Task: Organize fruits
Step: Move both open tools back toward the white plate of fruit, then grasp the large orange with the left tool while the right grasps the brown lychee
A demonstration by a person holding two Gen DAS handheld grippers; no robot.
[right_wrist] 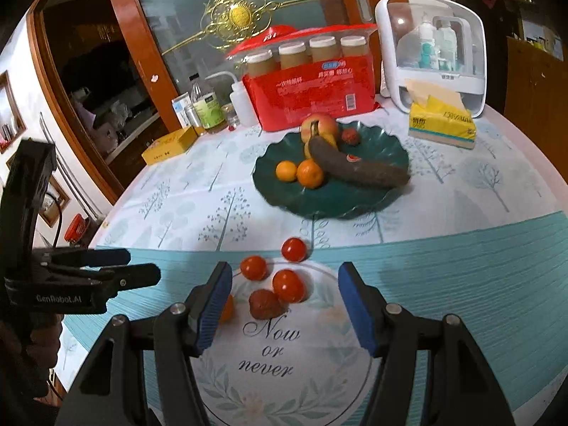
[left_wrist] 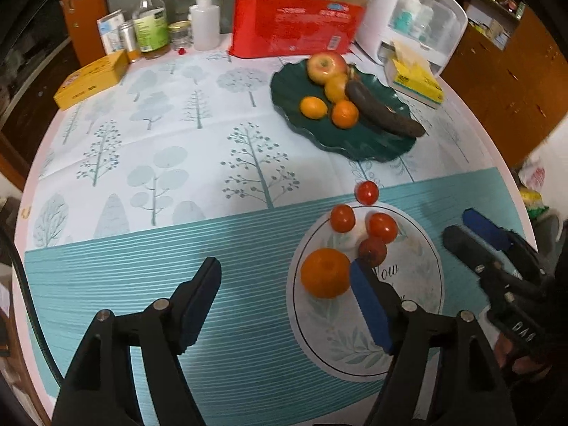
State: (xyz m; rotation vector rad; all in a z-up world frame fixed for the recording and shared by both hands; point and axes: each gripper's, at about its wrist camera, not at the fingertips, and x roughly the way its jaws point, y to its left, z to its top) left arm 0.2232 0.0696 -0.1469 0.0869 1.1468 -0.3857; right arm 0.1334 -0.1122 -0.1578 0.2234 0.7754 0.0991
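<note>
A dark green plate [left_wrist: 355,145] [right_wrist: 319,198] holds an apple [left_wrist: 326,66], small oranges [left_wrist: 344,113] and a dark overripe banana [left_wrist: 383,113] [right_wrist: 358,168]. On the tablecloth's round printed motif [right_wrist: 269,355] lie three red tomatoes [left_wrist: 381,227] [right_wrist: 288,285], a dark reddish fruit [left_wrist: 372,251] [right_wrist: 264,304] and an orange [left_wrist: 325,272]. My left gripper [left_wrist: 284,284] is open and empty, its right finger beside the orange. My right gripper [right_wrist: 284,305] is open and empty, its jaws on either side of the reddish fruit, above it. The orange is mostly hidden in the right wrist view.
At the table's back stand a red pack of jars [left_wrist: 298,25] [right_wrist: 312,88], bottles [left_wrist: 151,21], a yellow box [left_wrist: 94,78], a white storage case [right_wrist: 433,53] and a yellow tissue pack [left_wrist: 413,78] [right_wrist: 442,120]. A wooden glass door [right_wrist: 230,17] is behind.
</note>
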